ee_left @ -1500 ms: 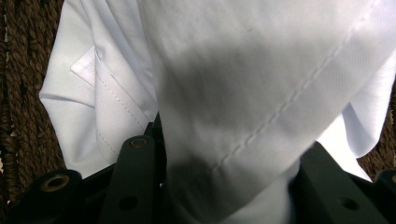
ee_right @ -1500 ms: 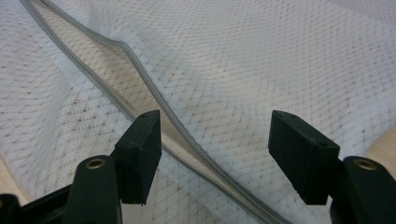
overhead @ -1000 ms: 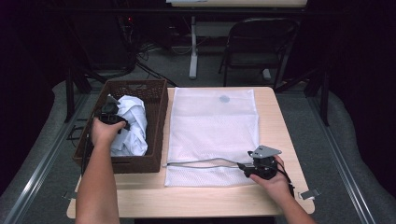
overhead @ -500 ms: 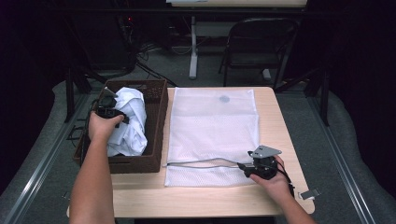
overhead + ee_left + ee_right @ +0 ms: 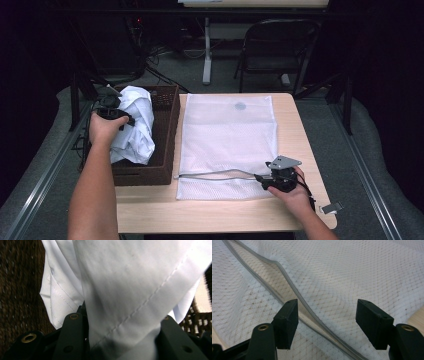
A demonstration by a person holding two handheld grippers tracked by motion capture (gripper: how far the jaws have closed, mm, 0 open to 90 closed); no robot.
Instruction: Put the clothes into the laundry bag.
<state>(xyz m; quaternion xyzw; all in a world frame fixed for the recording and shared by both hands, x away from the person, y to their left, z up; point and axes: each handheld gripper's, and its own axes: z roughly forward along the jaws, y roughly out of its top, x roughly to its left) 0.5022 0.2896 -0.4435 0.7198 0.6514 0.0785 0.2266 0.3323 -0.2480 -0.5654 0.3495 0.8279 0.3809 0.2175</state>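
- Dark room, black chair (image 5: 280, 47) at 12 o'clock behind a wooden desk (image 5: 300, 125).
- On the desk lies a white mesh bag (image 5: 227, 142), flat, with a grey zipper (image 5: 215, 174) along its near edge — partly open.
- At 9 o'clock sits a brown basket (image 5: 162, 135).
- Left gripper (image 5: 111, 111) holds a white shirt (image 5: 135, 127) up over the basket — its jaws are clamped on the cloth.
- Right gripper (image 5: 260, 179) rests at 5 o'clock on the bag, jaws apart, the zipper running between them.
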